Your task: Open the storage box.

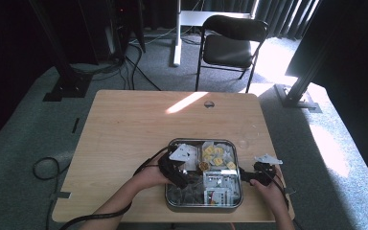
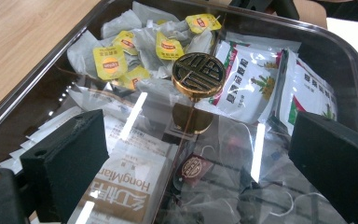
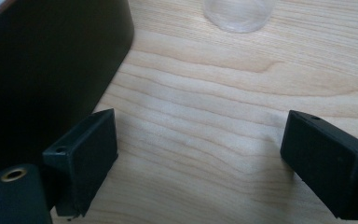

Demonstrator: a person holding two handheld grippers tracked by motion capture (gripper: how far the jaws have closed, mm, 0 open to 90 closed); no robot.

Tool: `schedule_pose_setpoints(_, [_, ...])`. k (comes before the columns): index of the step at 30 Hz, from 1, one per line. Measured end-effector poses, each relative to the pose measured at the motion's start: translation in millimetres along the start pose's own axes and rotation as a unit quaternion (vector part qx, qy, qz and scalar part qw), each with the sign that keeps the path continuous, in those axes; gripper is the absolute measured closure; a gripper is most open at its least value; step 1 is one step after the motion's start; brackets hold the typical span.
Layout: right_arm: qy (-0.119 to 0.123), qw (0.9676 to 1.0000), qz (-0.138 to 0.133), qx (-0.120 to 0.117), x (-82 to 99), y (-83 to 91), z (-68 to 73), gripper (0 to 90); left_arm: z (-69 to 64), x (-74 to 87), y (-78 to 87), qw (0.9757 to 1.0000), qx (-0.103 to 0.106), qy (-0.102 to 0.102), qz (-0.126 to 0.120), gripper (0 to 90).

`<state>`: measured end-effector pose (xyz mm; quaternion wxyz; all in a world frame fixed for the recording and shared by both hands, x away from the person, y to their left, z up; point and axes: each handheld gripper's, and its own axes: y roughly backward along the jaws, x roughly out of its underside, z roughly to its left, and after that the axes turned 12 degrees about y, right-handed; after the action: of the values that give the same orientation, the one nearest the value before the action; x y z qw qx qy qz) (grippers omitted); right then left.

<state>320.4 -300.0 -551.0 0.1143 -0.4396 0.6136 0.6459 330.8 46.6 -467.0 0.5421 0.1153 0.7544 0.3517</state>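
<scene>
A rounded metal box point(image 1: 204, 206) with a clear lid sits near the table's front edge, divided into compartments of tea bags. My left gripper point(image 1: 186, 178) hovers over its left half, jaws open above the lid point(image 2: 200, 154), a short way in front of the brass lid knob point(image 2: 198, 74). Under the lid lie yellow-tagged tea bags point(image 2: 109, 60), white sachets with red and green print point(image 2: 247, 79) and brown "HongMian" sachets point(image 2: 126, 186). My right gripper point(image 1: 250, 176) rests just outside the box's right wall point(image 3: 51, 70), open over bare wood point(image 3: 205, 156).
A small clear glass point(image 1: 243, 143) stands on the table beyond the right gripper, its base in the right gripper view point(image 3: 237, 11). Bare wooden tabletop point(image 1: 139, 124) stretches behind and left of the box. A black folding chair point(image 1: 230, 45) stands past the far edge.
</scene>
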Motion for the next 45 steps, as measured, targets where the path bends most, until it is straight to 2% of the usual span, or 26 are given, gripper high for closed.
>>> schedule_pose_setpoints(6, [0.000,1.0000,0.000,0.000,0.0,0.0,0.0,10.2,-1.1,-7.4,-7.5,1.0000,0.001,-0.001,0.006,6.2])
schedule_pose_setpoints(13, [0.000,1.0000,0.000,0.000,0.0,0.0,-0.1,10.3,-5.7,-14.7,-19.1,0.9997,0.002,-0.015,0.021,6.2])
schedule_pose_setpoints(17, [0.001,1.0000,-0.001,0.000,0.0,0.1,0.2,11.1,-6.0,-18.1,-24.1,0.9998,0.008,-0.007,0.018,6.4])
schedule_pose_setpoints(18, [0.001,1.0000,-0.001,-0.001,0.0,0.3,0.3,12.4,-6.0,-18.3,-24.8,0.9998,0.005,-0.007,0.017,9.6])
schedule_pose_setpoints(24, [0.005,1.0000,-0.003,-0.005,-0.1,0.4,0.5,13.0,-6.5,-20.8,-33.5,0.9995,-0.003,-0.008,0.029,13.7])
schedule_pose_setpoints(26, [0.010,0.9999,-0.004,-0.010,-0.5,0.0,0.1,12.5,-5.7,-22.1,-36.5,0.9995,0.001,-0.006,0.032,14.9])
schedule_pose_setpoints(31, [0.012,0.9998,-0.003,-0.013,-1.8,-1.6,-0.6,11.0,-4.5,-23.5,-40.1,0.9996,0.005,-0.005,0.029,23.5])
schedule_pose_setpoints(33, [0.011,0.9999,-0.002,-0.013,-2.6,-2.4,-0.5,10.6,-4.1,-23.8,-40.8,0.9996,0.009,-0.001,0.025,32.5])
schedule_pose_setpoints(36, [0.013,0.9998,-0.003,-0.015,-4.2,-4.4,-2.3,10.6,-4.4,-23.7,-42.1,0.9995,0.013,0.001,0.027,39.4])
schedule_pose_setpoints(42, [0.013,0.9998,-0.002,-0.012,-5.0,-5.3,-3.3,10.9,-5.9,-24.0,-43.3,0.9995,0.019,0.000,0.024,46.7])
schedule_pose_setpoints(45, [0.013,0.9998,-0.002,-0.012,-4.9,-5.4,-3.5,10.9,-6.2,-23.7,-43.4,0.9997,0.009,-0.002,0.020,50.9])
